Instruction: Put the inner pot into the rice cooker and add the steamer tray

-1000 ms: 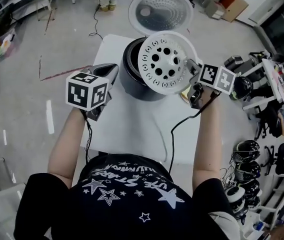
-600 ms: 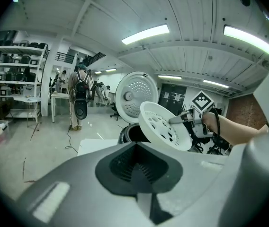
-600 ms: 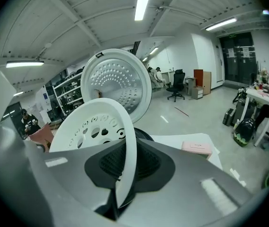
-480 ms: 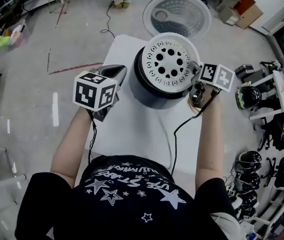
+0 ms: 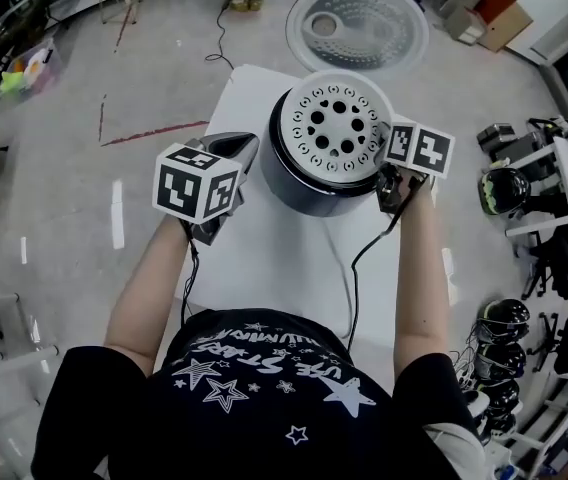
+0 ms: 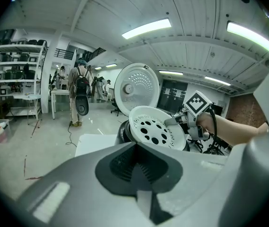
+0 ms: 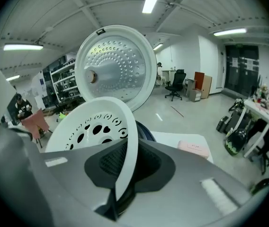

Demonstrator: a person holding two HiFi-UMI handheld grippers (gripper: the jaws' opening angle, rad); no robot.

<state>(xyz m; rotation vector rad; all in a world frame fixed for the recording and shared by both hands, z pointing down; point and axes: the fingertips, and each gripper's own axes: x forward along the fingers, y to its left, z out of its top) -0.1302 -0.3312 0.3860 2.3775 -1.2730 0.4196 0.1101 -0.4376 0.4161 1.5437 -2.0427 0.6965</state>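
The steamer tray (image 5: 336, 128) hangs over the mouth of the rice cooker (image 5: 299, 186), which stands at the 12 o'clock end of the white table (image 5: 264, 258). The right gripper (image 5: 384, 158) has its jaws nearly together, pinching the tray's thin rim at about the tray's 4 o'clock. The left gripper (image 5: 248, 146) waits at the cooker's 9 o'clock, just beside it, jaws closed on nothing. The lid (image 5: 357, 23) stands open at 12 o'clock.

From the left gripper view the tray looks tilted, the held edge higher, so I'd say it isn't seated yet. The tray covers the mouth, so I can't pick out the inner pot beneath it.

To finish well, I'd bring the held edge down until the tray lies level, centre it so its rim sits evenly inside the dark ring, and open the jaws only once it rests all round. A one-sided pinch lets the far side dip or catch. The left gripper could steady the body.

I see no brand on cooker or tray. The gripper cubes carry only black-and-white squares. The starred shirt print and the pink box (image 7: 193, 148) are too small to read.
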